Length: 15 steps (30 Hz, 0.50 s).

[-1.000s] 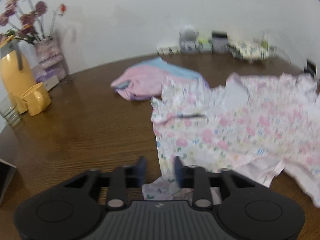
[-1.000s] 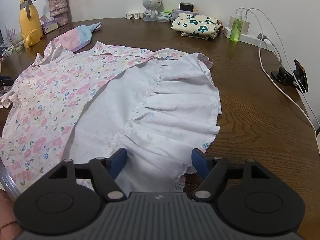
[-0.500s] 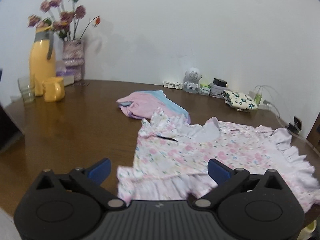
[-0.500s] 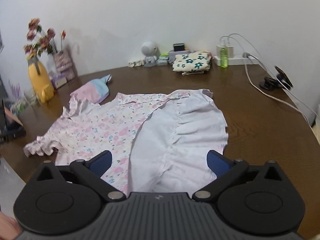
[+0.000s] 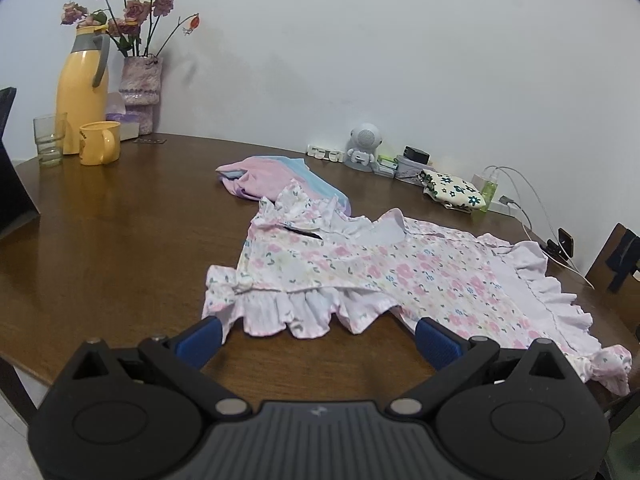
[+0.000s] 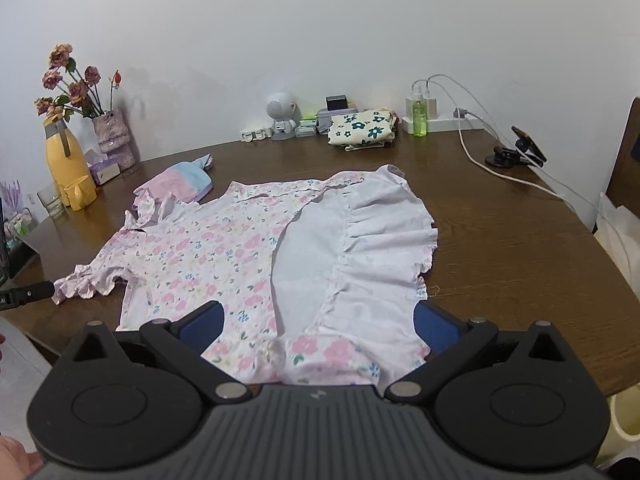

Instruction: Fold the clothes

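My left hand-held gripper [image 5: 316, 338] was held with its blue fingers [image 5: 199, 339] spread wide and empty, just short of the ruffled sleeve of the floral dress [image 5: 360, 276]. My right hand-held gripper [image 6: 316, 326] was likewise spread wide, gripping nothing, raised over the dress's near hem. The floral dress [image 6: 224, 256] lay flat on the brown counter [image 6: 500, 248], its skirt partly turned over so that the pale lining and ruffle [image 6: 380, 240] faced up. A pink and blue garment [image 6: 180, 182] lay bunched just beyond the dress's collar, touching it. Farther beyond the dress, by the wall, sat a folded cloth with dark flowers [image 6: 362, 130], a small white robot figure [image 6: 282, 114] and a green bottle [image 6: 419, 114]. Well apart from the dress, at the counter's far left end, stood a yellow jug [image 5: 82, 88], a yellow mug [image 5: 99, 143], a glass [image 5: 49, 139] and a vase of flowers [image 5: 141, 80].
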Tool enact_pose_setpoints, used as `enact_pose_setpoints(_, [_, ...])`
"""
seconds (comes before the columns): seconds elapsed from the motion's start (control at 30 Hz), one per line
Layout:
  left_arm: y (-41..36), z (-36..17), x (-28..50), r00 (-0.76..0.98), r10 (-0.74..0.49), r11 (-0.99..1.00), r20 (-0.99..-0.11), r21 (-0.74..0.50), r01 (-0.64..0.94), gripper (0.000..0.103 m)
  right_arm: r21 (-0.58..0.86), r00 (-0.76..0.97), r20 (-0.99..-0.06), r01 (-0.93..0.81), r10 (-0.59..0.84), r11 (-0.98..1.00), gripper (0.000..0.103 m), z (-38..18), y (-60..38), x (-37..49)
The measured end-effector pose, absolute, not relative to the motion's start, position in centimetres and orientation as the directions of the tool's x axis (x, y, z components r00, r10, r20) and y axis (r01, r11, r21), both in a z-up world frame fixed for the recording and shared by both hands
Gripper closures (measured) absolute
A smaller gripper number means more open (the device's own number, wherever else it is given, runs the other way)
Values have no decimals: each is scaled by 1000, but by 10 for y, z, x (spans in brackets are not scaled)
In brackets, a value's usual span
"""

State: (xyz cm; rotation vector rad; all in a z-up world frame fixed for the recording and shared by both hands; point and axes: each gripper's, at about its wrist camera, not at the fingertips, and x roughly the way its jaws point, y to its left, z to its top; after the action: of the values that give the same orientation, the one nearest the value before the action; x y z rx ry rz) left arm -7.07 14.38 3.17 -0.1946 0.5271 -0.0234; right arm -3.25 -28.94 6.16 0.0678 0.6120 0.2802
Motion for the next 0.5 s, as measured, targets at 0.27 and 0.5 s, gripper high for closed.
enact_pose_setpoints(0.27, [144,26,-82,860,-72,980,-505,-198,-34,0,48,791,-556,-276,255,960,0,58,-275,-61])
enact_pose_setpoints(0.5, [134,22,-85,848,-87,982,-524,-187,-14,0,3,789,-558,-305,255,952,0,59,-274,-78])
